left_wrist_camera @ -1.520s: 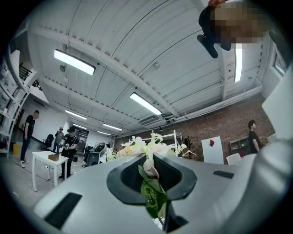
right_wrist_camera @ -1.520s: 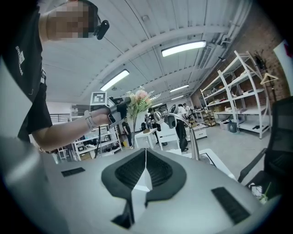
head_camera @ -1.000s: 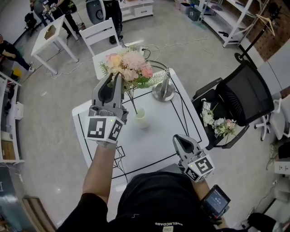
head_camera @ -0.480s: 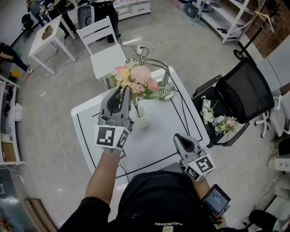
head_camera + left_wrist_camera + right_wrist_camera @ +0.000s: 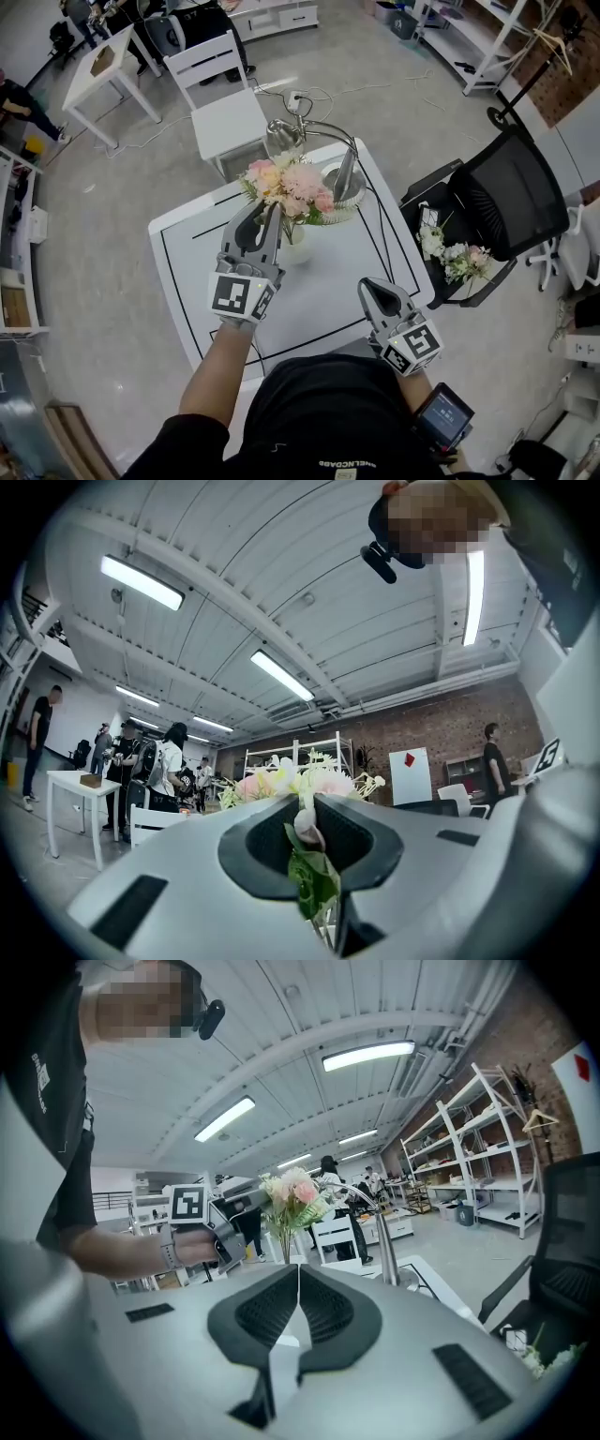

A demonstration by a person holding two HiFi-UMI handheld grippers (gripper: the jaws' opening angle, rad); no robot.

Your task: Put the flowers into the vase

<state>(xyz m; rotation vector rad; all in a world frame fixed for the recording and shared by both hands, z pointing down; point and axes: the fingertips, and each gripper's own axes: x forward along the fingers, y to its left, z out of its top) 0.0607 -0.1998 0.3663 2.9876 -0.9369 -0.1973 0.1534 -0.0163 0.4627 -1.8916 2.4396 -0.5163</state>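
Two tools, head view: the left tool (image 5: 269,212) is raised over the worktop (image 5: 323,295); the right tool (image 5: 368,285) rests low at the near edge, well apart from it.
Flowers, head view: a pink and cream bunch, the flowers (image 5: 289,182), stands upright just beyond the left tool's tips, its stems caught between them.
Vase, head view: the white vase (image 5: 298,251) sits directly under the bunch, just beside the left tool's tips. The tool hides whether the stems have entered its mouth.
Second bunch, head view: a second bunch (image 5: 452,257) lies on the black chair (image 5: 511,202), off to the right tool's outer side and untouched.
Left tool, left gripper view: the jaws are nearly together and pinch the green stems and a leaf, with the blooms showing past the tips.
Right tool, right gripper view: the jaws are closed with nothing between them; the bunch and the left tool show beyond the tips.
Progress: the bunch is lifted and lined up over the vase.
Left to do: probably seating the stems, letting go, then fetching the bunch on the chair.
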